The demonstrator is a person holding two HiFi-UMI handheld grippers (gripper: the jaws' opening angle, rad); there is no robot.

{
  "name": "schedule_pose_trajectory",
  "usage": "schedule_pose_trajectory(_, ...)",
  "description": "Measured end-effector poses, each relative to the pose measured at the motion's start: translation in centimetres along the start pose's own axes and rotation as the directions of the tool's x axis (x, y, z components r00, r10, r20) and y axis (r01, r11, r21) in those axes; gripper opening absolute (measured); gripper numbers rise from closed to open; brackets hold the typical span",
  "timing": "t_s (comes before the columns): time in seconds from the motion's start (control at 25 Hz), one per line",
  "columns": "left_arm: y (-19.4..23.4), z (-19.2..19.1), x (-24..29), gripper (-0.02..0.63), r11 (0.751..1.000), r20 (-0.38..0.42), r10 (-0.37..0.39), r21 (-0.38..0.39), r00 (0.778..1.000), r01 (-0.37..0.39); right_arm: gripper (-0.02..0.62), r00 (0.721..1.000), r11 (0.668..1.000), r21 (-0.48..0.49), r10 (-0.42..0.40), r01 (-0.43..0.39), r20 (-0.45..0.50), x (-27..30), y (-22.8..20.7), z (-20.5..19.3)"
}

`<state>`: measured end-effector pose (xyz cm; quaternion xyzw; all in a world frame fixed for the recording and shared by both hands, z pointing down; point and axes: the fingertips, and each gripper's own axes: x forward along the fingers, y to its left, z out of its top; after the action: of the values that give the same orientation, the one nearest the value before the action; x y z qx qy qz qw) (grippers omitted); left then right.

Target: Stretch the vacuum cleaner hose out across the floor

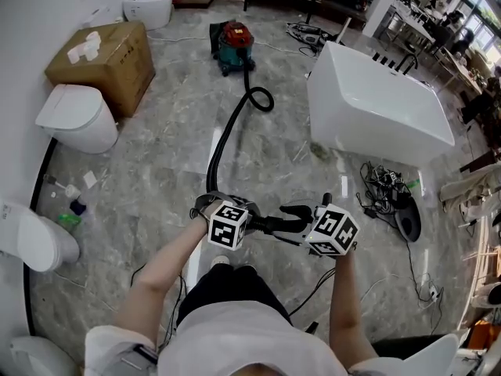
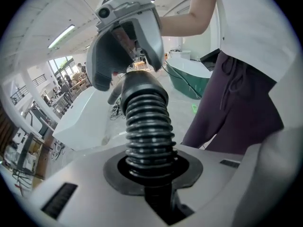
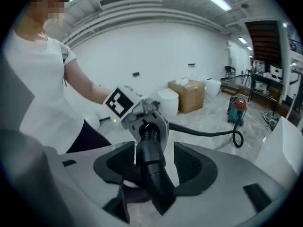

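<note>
My left tongs (image 2: 150, 162) are clenched on the ribbed hose (image 2: 144, 117); right tongs (image 3: 154, 162) released astride its nozzle (image 3: 150, 148). I need to clamp the nozzle first, then back off from the vacuum (image 1: 232, 44).

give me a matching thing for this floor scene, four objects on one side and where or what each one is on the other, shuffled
Things:
1. vacuum cleaner
2. cardboard box
3. bathtub
4. hose

Descriptions:
a. black and ribbed, clamped in the left tool
b. white, standing on the right side of the floor in the head view
c. red and teal, at the far end of the floor
d. brown, by the wall next to a toilet

Pairs: 1-c, 2-d, 3-b, 4-a
</note>
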<state>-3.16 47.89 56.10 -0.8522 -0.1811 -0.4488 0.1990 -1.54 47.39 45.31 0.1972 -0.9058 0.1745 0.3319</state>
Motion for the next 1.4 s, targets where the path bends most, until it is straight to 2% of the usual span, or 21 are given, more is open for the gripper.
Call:
schedule_pose_trajectory(0.08,-0.2,0.2,0.1,0.095,1.000,0.008,-0.012,-0.011,1.000,0.012,0.247,0.991,0.997,-0.073,0.006,-0.016,-0.136,1.1,0.5,-1.5)
schedule_pose_trajectory(0.16,-0.1,0.4,0.0,0.095,1.000,0.008,-0.025,-0.018,1.000,0.025,0.247,0.963,0.987,-0.161,-0.022,-0.022,-0.268,2.0,0.5,-2.9)
schedule_pose_trajectory(0.28,-0.1,0.8,0.0,0.095,0.999,0.016,-0.041,-0.022,0.999,0.041,0.249,0.924,0.955,-0.292,-0.069,-0.047,-0.375,3.5,0.7,-4.0)
schedule_pose_trajectory(0.44,0.1,1.6,-0.2,0.095,0.998,0.042,-0.048,-0.025,0.998,0.049,0.246,0.893,0.922,-0.385,-0.142,-0.037,-0.426,5.3,0.5,-4.5)
schedule_pose_trajectory(0.52,0.2,1.6,-0.4,0.097,0.998,0.048,-0.048,-0.030,0.998,0.050,0.218,0.884,0.923,-0.382,-0.143,-0.042,-0.445,5.6,0.5,-4.7)
schedule_pose_trajectory(0.68,1.0,2.2,-0.9,0.103,0.999,0.092,0.016,-0.041,0.996,-0.012,0.213,0.911,0.948,-0.318,-0.111,-0.024,-0.398,5.4,0.5,-4.4)
schedule_pose_trajectory(0.76,1.2,2.3,-1.0,0.106,0.999,0.096,0.034,-0.036,0.995,-0.031,0.213,0.919,0.952,-0.305,-0.106,-0.016,-0.380,5.3,0.5,-4.2)
schedule_pose_trajectory(0.84,1.4,2.6,-1.2,0.109,0.997,0.114,0.057,-0.065,0.992,-0.050,0.213,0.920,0.954,-0.298,-0.105,-0.013,-0.377,5.3,0.5,-4.3)
schedule_pose_trajectory(0.88,1.8,2.9,-1.4,0.133,0.992,0.143,0.081,-0.107,0.986,-0.066,0.213,0.915,0.954,-0.299,-0.112,-0.009,-0.387,5.2,0.4,-4.6)
schedule_pose_trajectory(0.92,2.4,3.4,-2.0,0.277,0.982,0.189,0.112,-0.169,0.976,-0.081,0.213,0.907,0.954,-0.299,-0.127,0.001,-0.402,5.1,0.1,-5.1)
schedule_pose_trajectory(1.0,3.9,4.0,-3.9,0.337,0.945,0.304,0.189,-0.315,0.934,-0.088,0.213,0.890,0.957,-0.288,-0.163,0.037,-0.427,4.6,-0.8,-6.5)
schedule_pose_trajectory(1.04,4.7,4.1,-5.2,0.339,0.920,0.357,0.234,-0.383,0.904,-0.087,0.213,0.888,0.961,-0.270,-0.174,0.059,-0.426,4.2,-1.3,-7.0)
schedule_pose_trajectory(1.12,6.0,3.7,-7.7,0.339,0.865,0.425,0.321,-0.496,0.846,-0.079,0.213,0.901,0.972,-0.214,-0.177,0.097,-0.396,3.6,-2.1,-7.3)
schedule_pose_trajectory(1.28,7.0,1.2,-10.0,0.337,0.757,0.443,0.463,-0.648,0.768,-0.082,0.213,0.936,0.980,-0.120,-0.190,0.161,-0.297,2.7,-3.2,-6.2)
schedule_pose_trajectory(1.32,7.1,0.6,-10.3,0.337,0.725,0.442,0.500,-0.685,0.745,-0.080,0.213,0.939,0.978,-0.103,-0.202,0.180,-0.278,2.6,-3.5,-6.0)
schedule_pose_trajectory(1.4,7.3,-0.3,-11.1,0.337,0.646,0.451,0.575,-0.762,0.682,-0.041,0.213,0.948,0.976,-0.053,-0.220,0.213,-0.230,2.5,-4.1,-5.6)
